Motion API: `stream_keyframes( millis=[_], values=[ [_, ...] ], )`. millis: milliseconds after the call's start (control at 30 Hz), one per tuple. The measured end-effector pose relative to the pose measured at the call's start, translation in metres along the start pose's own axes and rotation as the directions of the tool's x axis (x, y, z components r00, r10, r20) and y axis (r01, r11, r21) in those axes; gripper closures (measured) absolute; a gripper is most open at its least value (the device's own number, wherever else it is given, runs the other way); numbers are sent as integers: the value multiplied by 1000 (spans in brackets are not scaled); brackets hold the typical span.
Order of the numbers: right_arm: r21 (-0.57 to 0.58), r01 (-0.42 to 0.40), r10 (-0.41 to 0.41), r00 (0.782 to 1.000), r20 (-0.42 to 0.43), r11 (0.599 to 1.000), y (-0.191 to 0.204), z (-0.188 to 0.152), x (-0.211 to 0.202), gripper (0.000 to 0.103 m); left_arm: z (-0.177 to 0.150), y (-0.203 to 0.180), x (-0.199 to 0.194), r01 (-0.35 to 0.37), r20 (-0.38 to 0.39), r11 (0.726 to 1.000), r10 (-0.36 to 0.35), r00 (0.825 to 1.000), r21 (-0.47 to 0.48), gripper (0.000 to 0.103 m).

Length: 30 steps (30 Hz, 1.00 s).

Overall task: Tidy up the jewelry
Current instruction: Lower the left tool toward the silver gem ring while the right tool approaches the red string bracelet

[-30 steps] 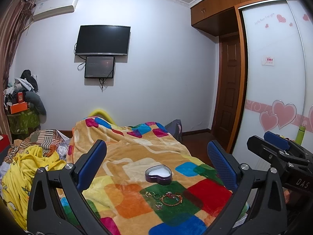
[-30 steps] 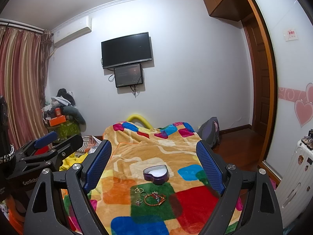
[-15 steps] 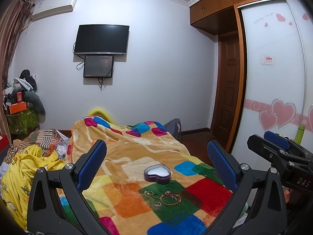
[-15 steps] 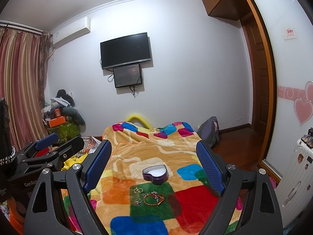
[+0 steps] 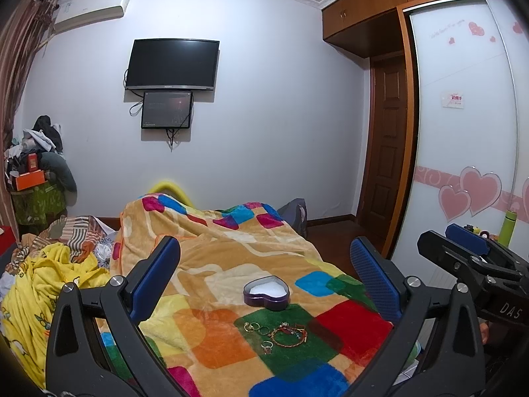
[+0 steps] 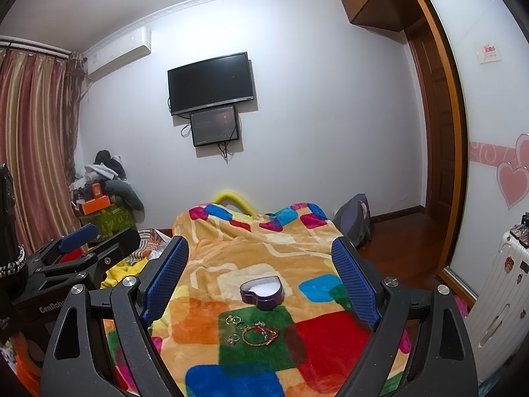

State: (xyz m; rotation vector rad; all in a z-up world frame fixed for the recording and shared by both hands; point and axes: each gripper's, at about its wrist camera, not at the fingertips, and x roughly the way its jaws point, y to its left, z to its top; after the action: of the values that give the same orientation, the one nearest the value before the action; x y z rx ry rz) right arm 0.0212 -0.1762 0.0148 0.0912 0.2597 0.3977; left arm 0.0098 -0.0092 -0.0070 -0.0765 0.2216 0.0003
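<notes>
A purple heart-shaped box with a white lining sits open on the colourful blanket; it also shows in the right wrist view. In front of it, on a green patch, lie a red bracelet, small gold rings and a stone ring. The right wrist view shows the bracelet and rings too. My left gripper is open and empty, held above the blanket short of the jewelry. My right gripper is open and empty, beside the left one.
The bed has a yellow cloth pile on its left. A white suitcase stands at the right by the sliding wardrobe. A TV hangs on the far wall. A cluttered stand is by the curtain.
Both views have shifted only slightly; the grippers stay open and drift a little. The jewelry and the box have not moved.
</notes>
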Motion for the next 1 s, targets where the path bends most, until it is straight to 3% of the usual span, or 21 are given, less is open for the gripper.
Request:
stream_keyframes(
  millis=[300,533,667,733,933,1000],
  values=[
    [11,14,-13,998,-57,1000,-7,-8,20,17,-9,8,27,-40,-59,999,40,997,-3,0],
    [15,61,-57,981,-187,998,-23,-35,57,17,-36,27,73,-81,-200,997,80,977,6,0],
    [19,80,-72,961,-267,997,-35,-49,74,17,-62,39,105,-74,-320,997,68,945,-5,4],
    [16,79,-70,946,-317,997,-40,-60,85,17,-75,41,118,-65,-374,998,60,925,-1,11],
    [23,75,-57,900,-433,997,-53,-81,109,17,-108,43,146,-37,-471,999,42,881,20,18],
    [27,72,-51,885,-464,997,-58,-90,117,25,-117,41,154,-18,-502,1000,25,865,18,22]
  ],
)
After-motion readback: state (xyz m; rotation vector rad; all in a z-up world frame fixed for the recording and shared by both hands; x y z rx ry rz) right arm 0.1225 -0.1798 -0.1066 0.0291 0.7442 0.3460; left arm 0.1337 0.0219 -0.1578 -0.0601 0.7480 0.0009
